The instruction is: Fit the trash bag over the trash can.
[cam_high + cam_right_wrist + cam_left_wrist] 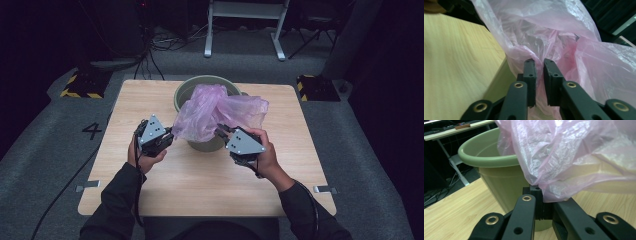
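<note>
Claws (539, 65) pinch pink bag (210, 112) (bucket (186, 92) mostly hidden).

Claw (539, 65) clamped on pink bag (554, 32)

A dim room with grey carpet floor (45, 150), a white table frame (245, 25) behind, and yellow-black striped blocks (82, 85).
</note>
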The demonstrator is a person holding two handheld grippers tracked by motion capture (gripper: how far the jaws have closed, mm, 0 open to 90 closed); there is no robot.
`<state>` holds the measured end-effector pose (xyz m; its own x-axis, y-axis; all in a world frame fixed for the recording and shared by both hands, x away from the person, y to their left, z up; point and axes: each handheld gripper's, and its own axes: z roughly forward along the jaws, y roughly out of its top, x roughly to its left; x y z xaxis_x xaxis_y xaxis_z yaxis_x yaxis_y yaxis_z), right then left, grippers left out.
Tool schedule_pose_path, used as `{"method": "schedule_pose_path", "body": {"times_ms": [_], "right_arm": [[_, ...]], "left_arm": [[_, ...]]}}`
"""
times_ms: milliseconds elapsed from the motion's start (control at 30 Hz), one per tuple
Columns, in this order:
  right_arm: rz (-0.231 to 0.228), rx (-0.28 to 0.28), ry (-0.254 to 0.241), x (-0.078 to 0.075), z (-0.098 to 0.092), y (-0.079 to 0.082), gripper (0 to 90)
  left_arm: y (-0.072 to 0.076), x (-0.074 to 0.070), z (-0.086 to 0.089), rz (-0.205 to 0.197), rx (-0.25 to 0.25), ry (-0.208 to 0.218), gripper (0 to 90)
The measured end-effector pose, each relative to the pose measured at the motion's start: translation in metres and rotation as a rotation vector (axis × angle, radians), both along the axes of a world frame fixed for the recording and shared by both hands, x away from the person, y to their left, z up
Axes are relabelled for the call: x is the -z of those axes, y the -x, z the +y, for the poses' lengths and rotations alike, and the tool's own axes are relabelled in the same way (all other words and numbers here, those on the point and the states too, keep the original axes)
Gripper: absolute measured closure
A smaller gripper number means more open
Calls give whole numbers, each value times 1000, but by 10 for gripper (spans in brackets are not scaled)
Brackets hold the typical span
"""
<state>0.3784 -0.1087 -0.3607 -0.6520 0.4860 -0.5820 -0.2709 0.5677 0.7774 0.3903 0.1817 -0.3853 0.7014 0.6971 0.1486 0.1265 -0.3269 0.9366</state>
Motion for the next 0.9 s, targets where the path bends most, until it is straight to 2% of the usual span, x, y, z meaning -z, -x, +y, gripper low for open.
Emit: {"method": "schedule_pose_path", "body": {"times_ms": [133, 367, 467, 633, 700, 767, 833, 867, 900], "right_arm": [[16, 21, -69, -12, -12, -3, 878], [-6, 146, -151, -46, -35, -21, 879], [-5, 183, -161, -59, -40, -28, 882], [-25, 245, -154, -74, -45, -39, 892], [-17, 263, -147, -76, -47, -43, 892], [11, 261, -146, -74, -51, -48, 892], [32, 268, -141, -69, -52, -52, 896], [42, 267, -141, -67, -52, -53, 897], [52, 268, -138, -65, -52, -54, 898]], "left_arm": [[-3, 1, 3, 5, -15, -14, 896], [-9, 3, 8, 52, -18, -45, 896], [-9, 4, 8, 64, -12, -76, 896], [-8, 4, 8, 77, 4, -92, 896], [-7, 5, 8, 76, 12, -99, 896], [-5, 4, 8, 76, 18, -119, 897], [-3, 3, 7, 75, 24, -120, 895], [-2, 3, 8, 69, 30, -104, 857], [0, 2, 8, 68, 31, -90, 714]]}}
